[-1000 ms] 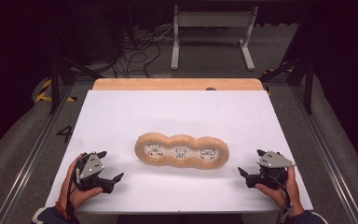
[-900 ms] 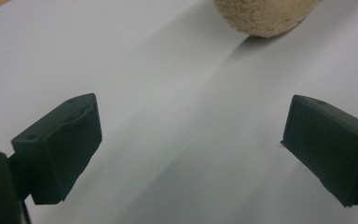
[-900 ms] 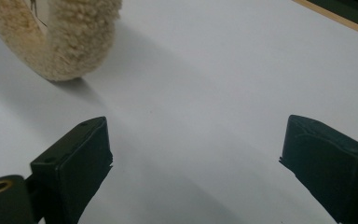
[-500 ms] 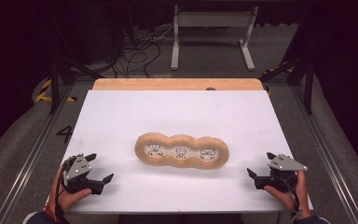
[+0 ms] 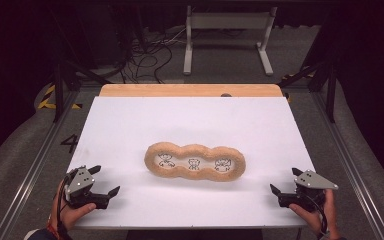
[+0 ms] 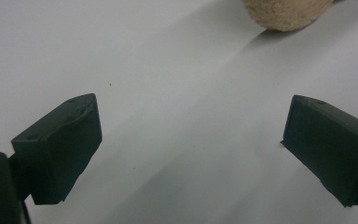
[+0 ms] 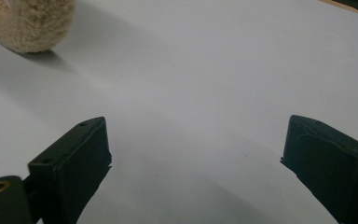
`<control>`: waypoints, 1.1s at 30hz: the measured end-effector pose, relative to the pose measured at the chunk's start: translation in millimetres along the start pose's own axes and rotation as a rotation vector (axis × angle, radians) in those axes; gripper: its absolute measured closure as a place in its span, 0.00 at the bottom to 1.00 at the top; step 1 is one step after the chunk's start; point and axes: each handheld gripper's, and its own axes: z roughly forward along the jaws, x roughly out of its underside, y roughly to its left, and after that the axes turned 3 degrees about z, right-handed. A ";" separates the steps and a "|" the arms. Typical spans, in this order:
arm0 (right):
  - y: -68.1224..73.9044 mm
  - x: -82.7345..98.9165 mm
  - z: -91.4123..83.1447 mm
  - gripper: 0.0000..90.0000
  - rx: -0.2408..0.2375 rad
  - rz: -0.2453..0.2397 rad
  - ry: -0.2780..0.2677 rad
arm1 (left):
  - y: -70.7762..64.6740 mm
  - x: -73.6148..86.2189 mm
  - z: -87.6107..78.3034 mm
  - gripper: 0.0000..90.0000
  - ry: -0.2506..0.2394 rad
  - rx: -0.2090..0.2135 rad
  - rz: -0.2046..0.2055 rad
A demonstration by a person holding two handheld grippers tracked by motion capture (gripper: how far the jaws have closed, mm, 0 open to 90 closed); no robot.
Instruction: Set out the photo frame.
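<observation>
Mid-bench, on the white sheet [image 5: 190, 125], lies the tan fuzzy three-hole ring [image 5: 195, 162], small animal drawings visible through the holes. Left tool [image 5: 103, 181] at the near-left corner, jaws spread wide, holding nothing; ring end sits ahead of it in the left gripper view, well apart. Right tool [image 5: 285, 180] at the near-right corner, also wide and empty, ring well apart. Bare sheet between each tool and the ring. Wooden bench edge [image 5: 190, 90] at the far side; cables [image 5: 145, 50] and a white stand [image 5: 225, 35] on the floor beyond.
</observation>
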 end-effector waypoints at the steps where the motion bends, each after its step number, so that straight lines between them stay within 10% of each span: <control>1: 0.4 0.1 -0.9 0.08 0.003 -0.002 -0.001 | -0.7 -0.3 0.1 0.05 0.003 0.002 0.006; 33: 3.0 1.5 1.0 0.09 0.001 -0.022 0.013 | -4.4 -2.7 9.9 0.05 0.041 0.059 0.028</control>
